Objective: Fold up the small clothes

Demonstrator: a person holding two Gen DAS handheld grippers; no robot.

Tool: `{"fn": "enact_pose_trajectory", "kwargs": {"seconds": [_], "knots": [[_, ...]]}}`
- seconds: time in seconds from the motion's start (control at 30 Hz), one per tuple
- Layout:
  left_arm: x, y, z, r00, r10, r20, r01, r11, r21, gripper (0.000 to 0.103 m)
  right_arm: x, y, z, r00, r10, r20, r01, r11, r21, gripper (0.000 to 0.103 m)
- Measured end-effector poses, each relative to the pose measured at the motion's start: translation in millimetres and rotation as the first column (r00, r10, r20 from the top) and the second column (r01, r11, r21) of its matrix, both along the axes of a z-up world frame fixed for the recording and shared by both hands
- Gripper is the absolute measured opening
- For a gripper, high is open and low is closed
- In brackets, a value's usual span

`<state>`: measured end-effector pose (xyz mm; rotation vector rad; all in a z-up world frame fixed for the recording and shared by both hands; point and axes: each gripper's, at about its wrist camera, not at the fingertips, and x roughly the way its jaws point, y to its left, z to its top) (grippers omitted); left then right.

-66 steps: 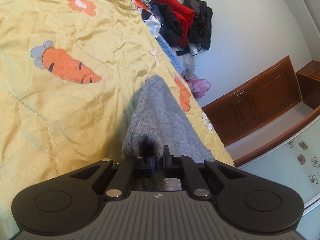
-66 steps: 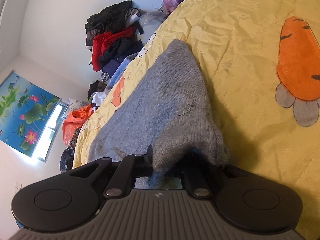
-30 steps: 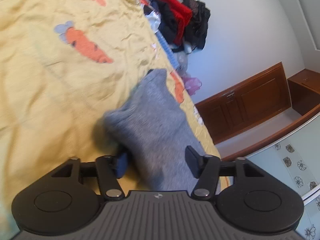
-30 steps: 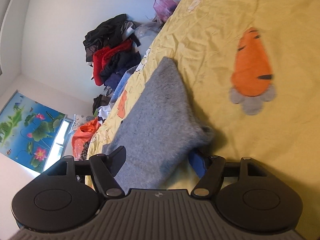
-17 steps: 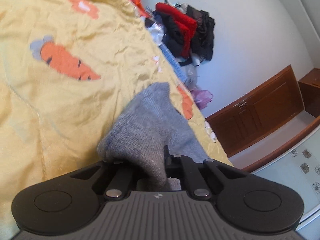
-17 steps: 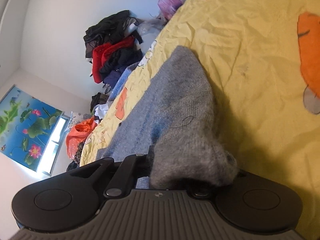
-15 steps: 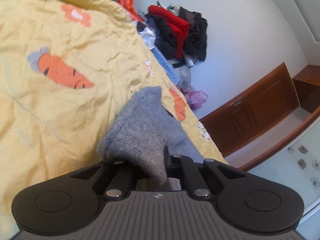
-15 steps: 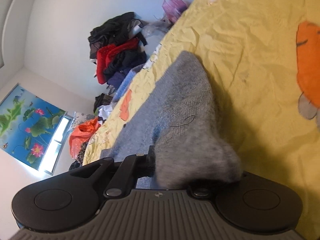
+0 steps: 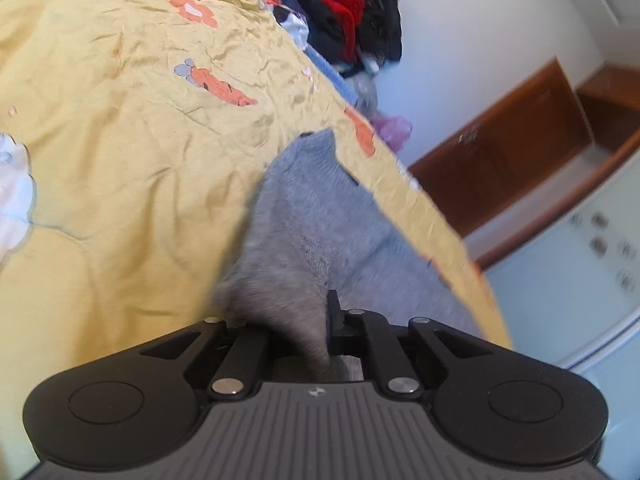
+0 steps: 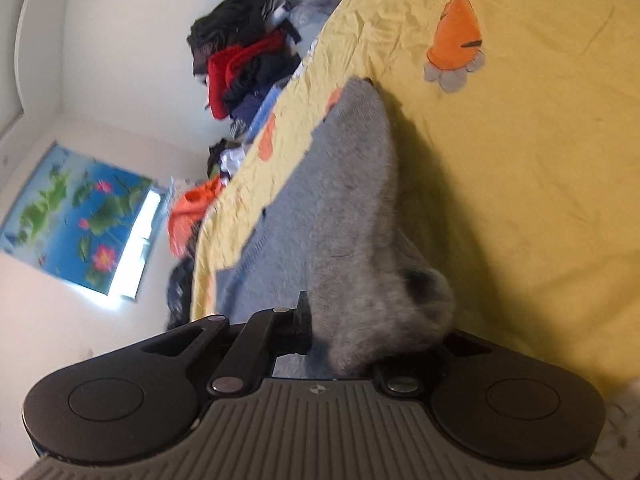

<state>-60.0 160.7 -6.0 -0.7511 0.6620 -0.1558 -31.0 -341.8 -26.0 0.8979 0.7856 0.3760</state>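
The gray knit garment [image 9: 320,216] lies on the bed, on a yellow bedspread [image 9: 120,160], near the edge of the bed. It may be a small sweater, but its full shape is hard to tell. The left tool [image 9: 304,332] is closed tight on one bunched corner of it. The right tool [image 10: 352,340] is closed tight on another corner, and the fuzzy cloth spills over its right side.

The step looks like lifting the near edge to fold it over the rest. To do it well, both tools should move together at the same height, so the edge stays straight. They should carry it toward the far end, which narrows to a point, and lay it down flat before letting go. Pulling the two corners gently apart would take out the slack in the middle.

The garment is soft, thick and fuzzy, with small knit rows. It will sag and stretch, not hold a crease. The bedspread is thin and crinkly, with orange carrot pictures [image 10: 456,48] on it. It could bunch up if the garment drags. A pile of dark and red clothes [image 9: 348,20] sits at the far end.
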Motion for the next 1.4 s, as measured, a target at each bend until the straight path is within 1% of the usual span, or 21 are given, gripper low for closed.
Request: {"fn": "enact_pose_trajectory", "kwargs": {"seconds": [0.07,0.13,0.17,0.2,0.27,0.3,0.33,0.43,0.5,0.53,0.6,0.73,0.77,0.8,0.87,0.9,1.03,1.17,1.27,1.33,1.4], "knots": [[-1.6,8.4,8.4,1.000,-0.013,-0.008,0.013,0.998,0.061,0.014,-1.9,-8.0,12.6,0.999,-0.019,0.040,0.024,0.993,-0.114,0.040],[-4.1,19.1,25.0,0.999,0.017,0.027,-0.021,0.989,0.150,0.028,0.1,-20.1,31.1,0.990,-0.056,0.127,0.083,0.974,-0.213,0.056],[-5.3,23.7,35.5,0.996,0.058,0.069,-0.071,0.977,0.203,0.043,6.3,-25.5,40.8,0.985,-0.057,0.163,0.098,0.962,-0.255,0.059],[-4.7,27.4,46.8,0.987,0.096,0.127,-0.126,0.959,0.252,0.070,17.5,-31.9,49.2,0.981,-0.051,0.189,0.105,0.951,-0.291,0.061],[4.1,31.4,64.6,0.956,0.151,0.250,-0.227,0.923,0.311,0.097,46.8,-35.7,59.6,0.976,-0.027,0.214,0.101,0.934,-0.344,0.062],[13.9,31.3,70.3,0.945,0.152,0.288,-0.247,0.911,0.330,0.097,66.2,-36.8,60.5,0.978,-0.018,0.206,0.093,0.928,-0.361,0.062],[30.0,29.5,74.3,0.947,0.124,0.295,-0.229,0.907,0.353,0.097,85.6,-36.5,61.0,0.981,-0.007,0.196,0.080,0.927,-0.366,0.062],[86.0,12.2,70.2,0.971,0.004,0.240,-0.108,0.901,0.421,0.097,143.1,-28.2,52.7,0.989,0.033,0.145,0.023,0.930,-0.368,0.063],[120.8,-6.3,61.9,0.978,-0.082,0.191,-0.018,0.882,0.471,0.096,172.4,-18.6,43.8,0.994,0.038,0.098,0.002,0.923,-0.384,0.063],[133.3,-13.8,59.4,0.978,-0.093,0.187,-0.013,0.867,0.498,0.096,183.6,-14.6,38.7,0.995,0.057,0.082,-0.020,0.918,-0.395,0.063],[156.1,-27.8,51.9,0.975,-0.154,0.158,0.046,0.843,0.537,0.096,200.5,-1.7,32.0,0.995,0.082,0.062,-0.048,0.905,-0.423,0.063],[191.2,-44.9,34.3,0.974,-0.221,0.055,0.154,0.817,0.556,0.093,212.2,13.7,31.1,0.988,0.139,0.072,-0.092,0.888,-0.451,0.067],[196.4,-48.0,31.3,0.974,-0.225,0.041,0.163,0.808,0.567,0.078,213.5,14.6,31.4,0.987,0.141,0.075,-0.093,0.889,-0.448,0.067],[200.7,-50.3,28.6,0.972,-0.235,0.025,0.179,0.801,0.571,0.052,214.4,15.1,31.4,0.986,0.148,0.073,-0.101,0.891,-0.443,0.064],[208.2,-52.7,23.0,0.969,-0.246,-0.016,0.212,0.795,0.568,0.022,216.2,16.9,31.3,0.981,0.184,0.062,-0.138,0.887,-0.441,0.042],[210.0,-52.0,20.7,0.972,-0.231,-0.028,0.206,0.797,0.568,0.020,215.2,18.4,31.4,0.978,0.199,0.063,-0.149,0.880,-0.451,0.023],[213.1,-43.0,19.4,0.981,-0.193,-0.023,0.174,0.819,0.548,0.011,206.4,18.8,34.4,0.973,0.202,0.107,-0.126,0.865,-0.487,0.021],[208.9,-41.8,33.9,0.984,-0.174,0.026,0.128,0.812,0.569,0.010,200.8,8.9,53.1,0.968,0.163,0.192,-0.061,0.891,-0.450,0.018],[212.0,-35.2,46.9,0.989,-0.126,0.083,0.059,0.830,0.555,0.009,206.5,-1.9,63.5,0.963,0.121,0.241,-0.013,0.914,-0.405,0.017],[222.6,-31.9,44.1,0.993,-0.085,0.077,0.029,0.838,0.545,0.008,216.2,-6.7,56.5,0.972,0.087,0.221,0.004,0.925,-0.381,0.017],[235.0,-34.8,27.2,0.998,-0.065,0.026,0.037,0.813,0.581,0.008,224.7,-1.9,40.2,0.981,0.078,0.177,0.000,0.916,-0.402,0.017]]}}
